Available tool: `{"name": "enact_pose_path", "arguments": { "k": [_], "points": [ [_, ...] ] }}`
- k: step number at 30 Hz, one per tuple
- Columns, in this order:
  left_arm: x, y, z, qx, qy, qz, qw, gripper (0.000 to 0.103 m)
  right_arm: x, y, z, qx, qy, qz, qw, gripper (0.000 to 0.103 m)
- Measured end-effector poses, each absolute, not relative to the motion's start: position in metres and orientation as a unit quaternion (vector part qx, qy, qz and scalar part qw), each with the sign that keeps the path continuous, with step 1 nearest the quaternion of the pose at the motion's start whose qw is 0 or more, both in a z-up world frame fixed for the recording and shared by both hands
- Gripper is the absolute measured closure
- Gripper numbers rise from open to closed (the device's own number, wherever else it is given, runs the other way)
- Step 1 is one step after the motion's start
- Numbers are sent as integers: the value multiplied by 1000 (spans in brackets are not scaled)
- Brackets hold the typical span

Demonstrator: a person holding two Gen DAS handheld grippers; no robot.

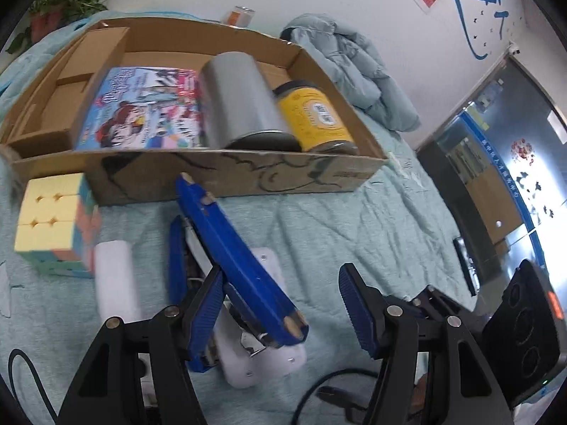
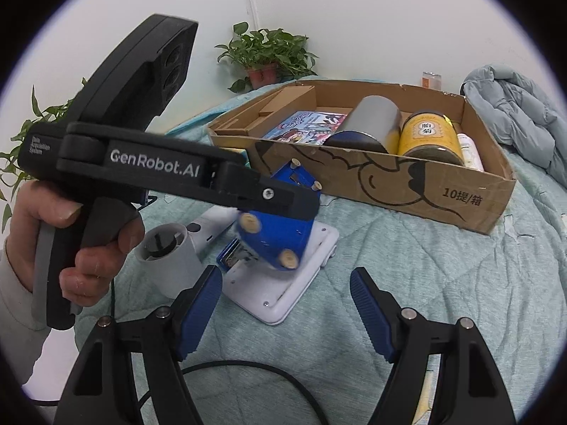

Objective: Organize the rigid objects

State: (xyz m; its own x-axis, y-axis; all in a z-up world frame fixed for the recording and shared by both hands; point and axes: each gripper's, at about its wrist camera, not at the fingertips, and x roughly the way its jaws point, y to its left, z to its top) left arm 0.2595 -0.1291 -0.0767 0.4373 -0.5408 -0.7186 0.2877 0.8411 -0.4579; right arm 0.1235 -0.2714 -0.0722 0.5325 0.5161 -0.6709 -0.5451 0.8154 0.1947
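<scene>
The left tool grips a blue plastic block with wooden pegs off-centre (at eleven o'clock); it could pivot free before reaching the cardboard box. The right tool gapes empty.

I count one brown cardboard box, and inside it one silver metal can, one yellow-labelled jar and one colourful picture book. Beside the box: one pastel puzzle cube, one blue plastic block.
</scene>
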Motion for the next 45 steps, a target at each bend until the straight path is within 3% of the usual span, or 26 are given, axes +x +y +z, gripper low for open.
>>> {"name": "enact_pose_path", "arguments": {
  "k": [3,6,20,22,28,33,45],
  "points": [
    [261,-148,-72,-132,465,-269,833,39,122,-280,-70,-8,371,298,879,28],
    [260,-168,-68,-108,458,-274,839,27,120,-291,-71,6,371,287,883,28],
    [267,-143,-73,-173,460,-287,822,26,144,-284,-72,0,361,295,885,29],
    [266,-144,-72,-172,460,-291,821,26,150,-281,-75,-5,366,295,883,50],
    [264,-154,-70,-157,458,-301,821,27,164,-275,-83,6,378,306,874,81],
    [263,-155,-70,-159,462,-315,814,27,160,-285,-89,45,373,310,873,82],
    [253,-124,-49,-169,428,-289,840,27,174,-358,-119,295,434,287,801,83]
  ]
}}
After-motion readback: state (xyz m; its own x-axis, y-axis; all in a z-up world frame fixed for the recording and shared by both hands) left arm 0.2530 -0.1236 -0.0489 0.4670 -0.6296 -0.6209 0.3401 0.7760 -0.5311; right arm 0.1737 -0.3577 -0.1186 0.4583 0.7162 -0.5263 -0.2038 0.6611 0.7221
